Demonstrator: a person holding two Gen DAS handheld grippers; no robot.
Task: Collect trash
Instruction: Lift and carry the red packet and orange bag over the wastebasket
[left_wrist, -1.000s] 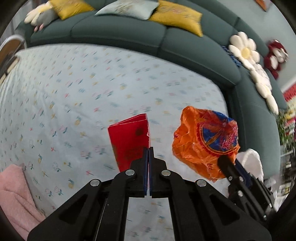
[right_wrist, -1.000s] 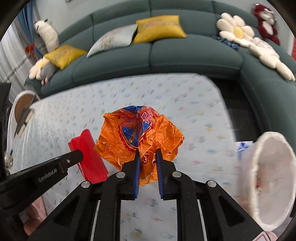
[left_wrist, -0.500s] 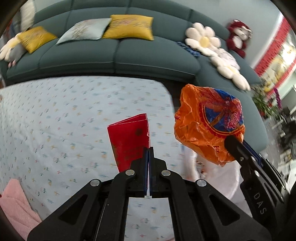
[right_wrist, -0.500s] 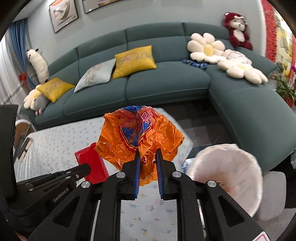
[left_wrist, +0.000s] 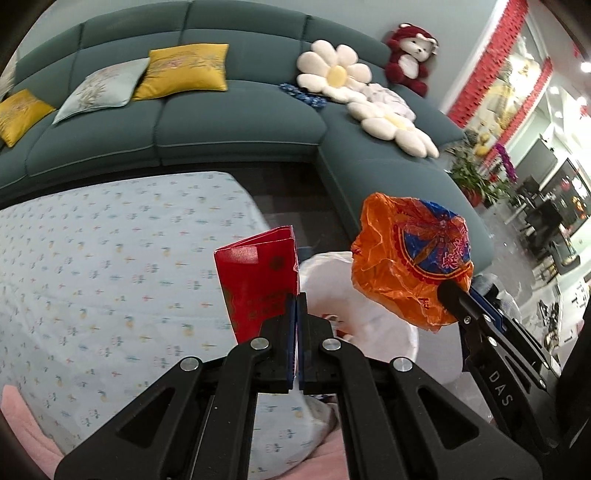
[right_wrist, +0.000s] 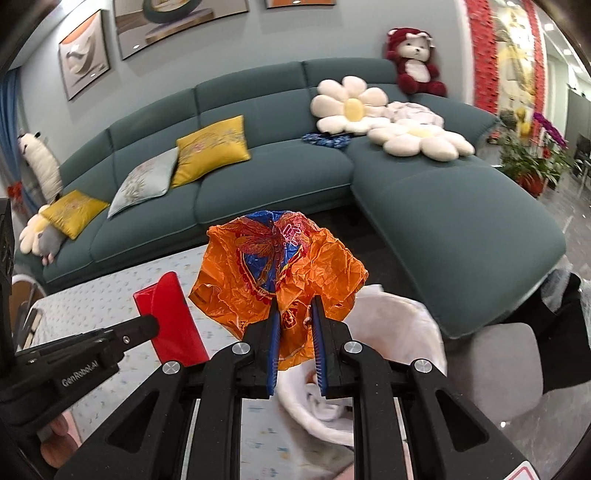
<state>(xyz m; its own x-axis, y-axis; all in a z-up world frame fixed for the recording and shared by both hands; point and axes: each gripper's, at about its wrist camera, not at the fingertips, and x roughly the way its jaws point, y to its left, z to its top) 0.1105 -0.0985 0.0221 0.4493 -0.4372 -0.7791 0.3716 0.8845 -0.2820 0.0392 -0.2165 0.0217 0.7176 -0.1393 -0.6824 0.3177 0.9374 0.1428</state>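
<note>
My left gripper is shut on a flat red packet and holds it upright above the table's right edge. The same red packet shows at the left of the right wrist view, pinched by the left gripper. My right gripper is shut on a crumpled orange and blue plastic wrapper. That wrapper hangs to the right of the packet in the left wrist view. Below both lies the open mouth of a white trash bag, also seen as the bag behind the packet.
The table wears a pale blue flowered cloth. A teal corner sofa with yellow cushions and flower pillows curves behind and to the right. A grey stool stands right of the bag. Pink cloth lies at the near left.
Both grippers have travelled right and upward, off the table's middle to its right edge, each keeping its item. The white bag has come in under them, and the views have tilted up toward the sofa.
</note>
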